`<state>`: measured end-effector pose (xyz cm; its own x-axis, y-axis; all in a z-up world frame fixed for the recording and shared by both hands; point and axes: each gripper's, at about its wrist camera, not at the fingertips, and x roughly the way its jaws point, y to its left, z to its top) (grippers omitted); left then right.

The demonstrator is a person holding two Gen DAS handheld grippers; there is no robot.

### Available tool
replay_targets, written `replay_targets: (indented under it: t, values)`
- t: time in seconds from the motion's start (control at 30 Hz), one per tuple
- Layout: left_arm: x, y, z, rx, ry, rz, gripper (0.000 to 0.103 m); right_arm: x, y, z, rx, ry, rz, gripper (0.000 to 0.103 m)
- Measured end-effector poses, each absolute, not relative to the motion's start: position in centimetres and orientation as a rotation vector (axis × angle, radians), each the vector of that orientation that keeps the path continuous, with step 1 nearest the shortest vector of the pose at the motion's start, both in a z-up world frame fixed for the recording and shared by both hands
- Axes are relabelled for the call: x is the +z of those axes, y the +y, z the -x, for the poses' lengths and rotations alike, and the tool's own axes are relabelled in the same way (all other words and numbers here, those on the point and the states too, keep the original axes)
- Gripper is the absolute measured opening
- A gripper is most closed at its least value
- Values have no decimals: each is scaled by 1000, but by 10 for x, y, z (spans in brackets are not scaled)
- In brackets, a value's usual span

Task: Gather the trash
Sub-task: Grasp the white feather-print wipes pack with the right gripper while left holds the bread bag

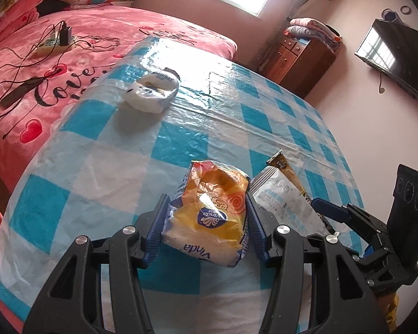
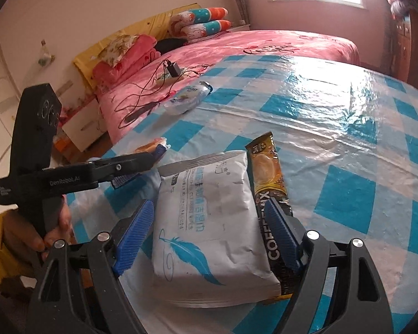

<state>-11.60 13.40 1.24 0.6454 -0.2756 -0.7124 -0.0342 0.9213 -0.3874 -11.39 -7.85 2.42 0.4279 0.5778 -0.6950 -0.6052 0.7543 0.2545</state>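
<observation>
Yellow tissue pack (image 1: 209,217) sits pinched between the blue pads of the left tongs (image 1: 206,222), lifted just above the checked table (image 1: 264,117). Right tongs (image 2: 209,233) hold a white wipes pack (image 2: 209,222) together with a coffee sachet (image 2: 270,183), pads pressing both sides. Far ahead of both tongs, a crumpled white wrapper (image 1: 150,91) lies near the table's edge.

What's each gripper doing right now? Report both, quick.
Left gripper: shut on the yellow Vinda tissue pack.
Right gripper: jaws around the white wipes pack and coffee mix sachet; whether they grip cannot be told.
</observation>
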Motion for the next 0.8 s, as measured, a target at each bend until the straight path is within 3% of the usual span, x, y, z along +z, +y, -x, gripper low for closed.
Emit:
replay_targets:
  t: [0.47,0.63,0.8]
  values:
    - [6,155,130,-150,861,433,55,24,-59,122,728,813,121,82]
    - [6,162,134,-160,857,444,55,17,-49,116,722,858,159,91]
    - [8,168,138,-172,849,450,55,10,-41,113,712,898,202,92]
